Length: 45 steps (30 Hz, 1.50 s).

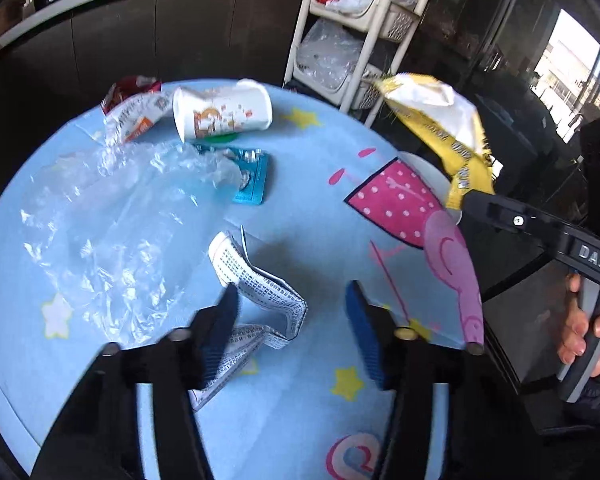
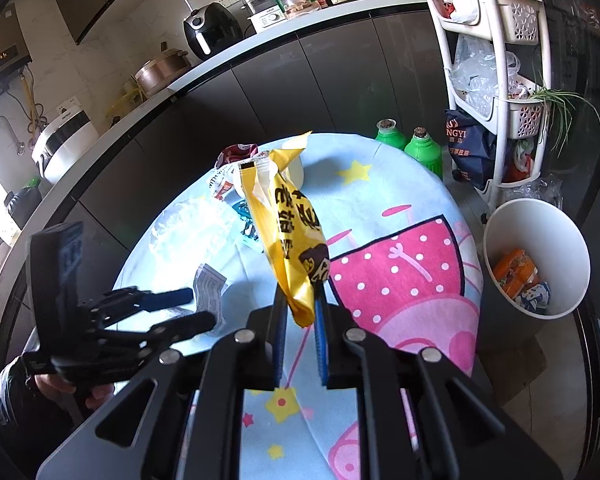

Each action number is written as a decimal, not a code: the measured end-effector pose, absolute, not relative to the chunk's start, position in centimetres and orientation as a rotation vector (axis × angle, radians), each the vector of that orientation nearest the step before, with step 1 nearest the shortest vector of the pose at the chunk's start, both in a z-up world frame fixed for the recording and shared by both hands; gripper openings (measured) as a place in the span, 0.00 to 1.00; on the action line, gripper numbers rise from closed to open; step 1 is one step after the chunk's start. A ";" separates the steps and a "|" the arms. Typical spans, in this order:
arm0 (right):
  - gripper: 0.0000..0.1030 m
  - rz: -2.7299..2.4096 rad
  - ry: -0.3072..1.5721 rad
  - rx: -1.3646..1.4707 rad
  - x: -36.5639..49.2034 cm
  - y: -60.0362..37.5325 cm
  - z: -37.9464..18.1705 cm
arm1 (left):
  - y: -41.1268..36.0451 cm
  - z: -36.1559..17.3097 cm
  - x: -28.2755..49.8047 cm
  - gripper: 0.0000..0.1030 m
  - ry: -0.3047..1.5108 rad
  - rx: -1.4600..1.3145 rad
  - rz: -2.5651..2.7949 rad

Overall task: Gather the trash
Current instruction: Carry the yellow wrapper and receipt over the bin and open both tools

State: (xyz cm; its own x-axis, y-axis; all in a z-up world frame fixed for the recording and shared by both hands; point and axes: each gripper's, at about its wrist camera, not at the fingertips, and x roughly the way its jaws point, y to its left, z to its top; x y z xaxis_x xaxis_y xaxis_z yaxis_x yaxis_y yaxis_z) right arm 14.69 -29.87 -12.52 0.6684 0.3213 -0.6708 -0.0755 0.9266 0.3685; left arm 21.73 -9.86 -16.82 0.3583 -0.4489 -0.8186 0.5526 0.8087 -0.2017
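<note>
A crumpled printed paper leaflet (image 1: 260, 292) lies on the blue cartoon tablecloth (image 1: 300, 208). My left gripper (image 1: 294, 316) hangs open just over it; the left pad sits at the leaflet's edge and the right pad stands well apart from it. The leaflet (image 2: 209, 282) and the left gripper (image 2: 188, 309) also show in the right wrist view. My right gripper (image 2: 300, 312) is shut on the lower end of a yellow snack wrapper (image 2: 290, 236), held upright above the table. The left wrist view shows this wrapper (image 1: 432, 120) raised at the right, in the right gripper (image 1: 470, 198).
On the table lie a tipped white paper cup (image 1: 220, 110), a clear plastic bag (image 1: 112, 220), a blue blister pack (image 1: 254, 182) and a red-white wrapper (image 1: 130, 110). A white bin (image 2: 540, 220) with wrappers inside stands on the floor right of the table, near green bottles (image 2: 422, 148) and a white rack (image 2: 500, 60).
</note>
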 end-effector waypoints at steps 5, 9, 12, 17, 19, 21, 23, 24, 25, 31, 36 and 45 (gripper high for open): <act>0.13 0.226 0.813 0.329 14.5 -30.1 -12.6 | -10.0 -17.2 21.9 0.03 1.036 0.111 -0.660; 0.13 0.216 0.800 0.337 14.2 -30.5 -12.2 | -10.1 -14.9 21.3 0.02 0.985 0.078 -0.695; 0.13 0.202 0.776 0.346 13.8 -31.4 -11.5 | -10.6 -12.1 21.2 0.02 0.930 0.037 -0.736; 0.13 0.162 0.728 0.363 12.9 -33.9 -10.1 | -13.1 -7.9 22.1 0.02 0.856 -0.026 -0.809; 0.13 0.136 0.711 0.372 12.4 -35.4 -9.7 | -14.8 -6.7 22.7 0.02 0.844 -0.054 -0.851; 0.13 0.111 0.702 0.380 12.2 -36.9 -9.6 | -16.8 -5.7 23.4 0.02 0.840 -0.086 -0.904; 0.13 0.073 0.695 0.394 11.9 -38.8 -9.7 | -18.8 -5.0 24.0 0.02 0.838 -0.107 -0.945; 0.13 0.058 0.694 0.401 11.7 -39.7 -9.8 | -20.1 -4.8 24.3 0.02 0.837 -0.112 -0.967; 0.13 0.037 0.693 0.411 11.5 -40.8 -10.1 | -21.3 -4.8 24.3 0.02 0.835 -0.110 -0.982; 0.13 -0.063 0.712 0.457 10.8 -46.4 -12.5 | -29.5 -5.7 26.0 0.02 0.867 -0.088 -1.066; 0.13 -0.134 0.751 0.509 10.9 -50.8 -16.1 | -36.1 -8.7 27.6 0.02 0.945 -0.085 -1.117; 0.14 -0.188 0.815 0.557 13.5 -55.7 -22.1 | -44.4 -14.7 30.0 0.03 1.030 -0.032 -1.130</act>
